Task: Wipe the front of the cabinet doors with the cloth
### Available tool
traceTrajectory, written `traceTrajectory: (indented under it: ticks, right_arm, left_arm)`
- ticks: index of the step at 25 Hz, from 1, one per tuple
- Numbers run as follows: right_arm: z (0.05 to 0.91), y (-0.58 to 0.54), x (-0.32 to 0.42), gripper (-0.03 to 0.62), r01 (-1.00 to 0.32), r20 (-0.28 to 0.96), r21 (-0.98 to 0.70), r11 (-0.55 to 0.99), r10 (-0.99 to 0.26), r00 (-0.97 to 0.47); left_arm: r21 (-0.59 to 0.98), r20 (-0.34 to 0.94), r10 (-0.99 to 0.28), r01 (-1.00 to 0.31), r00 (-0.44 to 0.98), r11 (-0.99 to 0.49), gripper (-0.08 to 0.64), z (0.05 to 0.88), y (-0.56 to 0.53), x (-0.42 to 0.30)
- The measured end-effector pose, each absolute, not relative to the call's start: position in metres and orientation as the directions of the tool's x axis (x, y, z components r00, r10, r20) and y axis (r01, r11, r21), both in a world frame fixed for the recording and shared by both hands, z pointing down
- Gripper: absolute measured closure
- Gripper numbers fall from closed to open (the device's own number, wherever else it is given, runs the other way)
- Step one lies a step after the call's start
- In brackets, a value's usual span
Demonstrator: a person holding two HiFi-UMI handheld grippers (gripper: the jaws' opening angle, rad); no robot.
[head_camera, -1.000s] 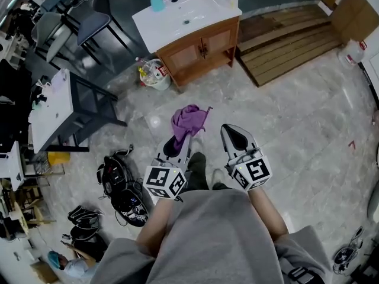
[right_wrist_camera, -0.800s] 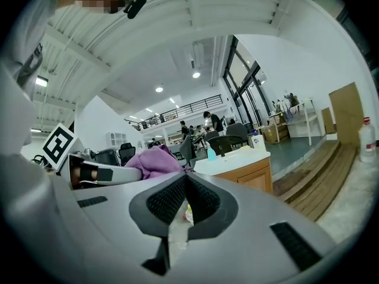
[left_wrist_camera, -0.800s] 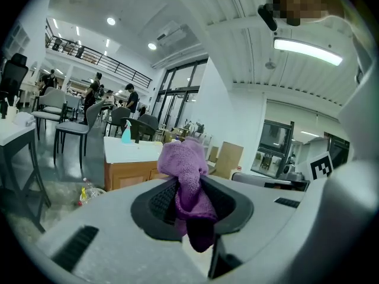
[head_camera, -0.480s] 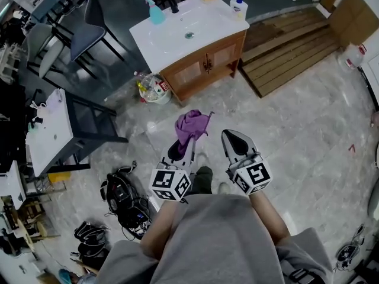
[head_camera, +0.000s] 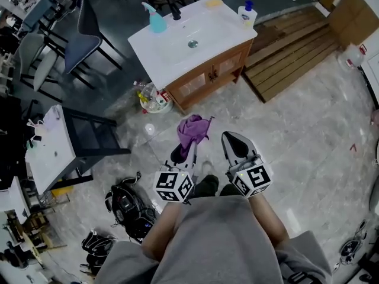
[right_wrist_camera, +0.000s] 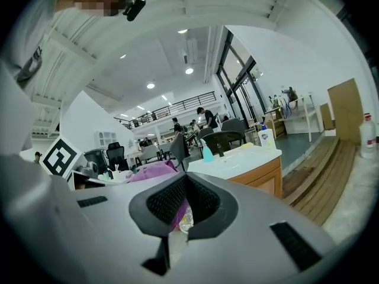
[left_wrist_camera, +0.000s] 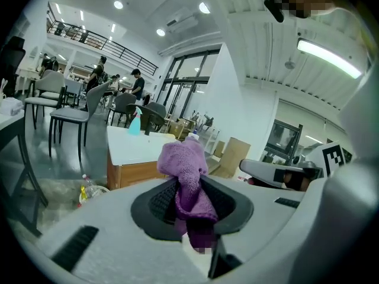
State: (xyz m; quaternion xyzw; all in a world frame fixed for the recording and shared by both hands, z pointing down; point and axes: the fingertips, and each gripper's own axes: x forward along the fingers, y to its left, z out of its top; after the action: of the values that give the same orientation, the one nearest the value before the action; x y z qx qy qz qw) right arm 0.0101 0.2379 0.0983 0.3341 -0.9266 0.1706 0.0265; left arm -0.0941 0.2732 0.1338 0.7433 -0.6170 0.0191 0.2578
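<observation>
Head view showed we had stepped nearer the cabinet doors (head_camera: pixel 211 76), left gripper (head_camera: pixel 188 147) clamped on the purple cloth (head_camera: pixel 193 128), right gripper (head_camera: pixel 233 139) closed empty; wiping not yet begun.

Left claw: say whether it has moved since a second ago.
Yes. The left claw, shut on the purple cloth, has come nearer the wooden cabinet.

Cloth (head_camera: pixel 192 129): plain purple. Cabinet doors (head_camera: pixel 195 84): orange-brown wood with paler panels. Bench (head_camera: pixel 177 49) above them: white. Spray bottle (head_camera: pixel 156 21) at its far left edge: teal. Soap bottle (head_camera: pixel 247 15) at its right corner: white with a blue cap. Left tool (head_camera: pixel 187 147) and right tool (head_camera: pixel 234 139): pale grey, black gridded pads, cubes bearing black-and-white square markers. Floor (head_camera: pixel 308 117): grey, marbled.
</observation>
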Motion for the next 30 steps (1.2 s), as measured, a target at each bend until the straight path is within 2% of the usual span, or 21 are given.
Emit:
traceTrajectory:
  ticks: [10, 20, 30]
  right_arm:
    - [0.120, 0.197, 0.005, 0.583, -0.638, 0.194, -0.331, 0.695, -0.612, -0.767]
    - [0.148, 0.124, -0.002, 0.583, -0.599, 0.223, -0.377, 0.707, -0.558, -0.799]
    - [0.193, 0.065, -0.006, 0.583, -0.546, 0.255, -0.428, 0.720, -0.483, -0.838]
  left_arm:
    - [0.387, 0.429, -0.878, -0.921, 0.214, -0.036, 0.474, 0.174, 0.239, -0.111]
    - [0.362, 0.519, -0.849, -0.925, 0.098, 0.115, 0.474, 0.223, 0.183, -0.129]
    - [0.299, 0.545, -0.839, -0.933, -0.004, 0.199, 0.474, 0.263, 0.127, -0.142]
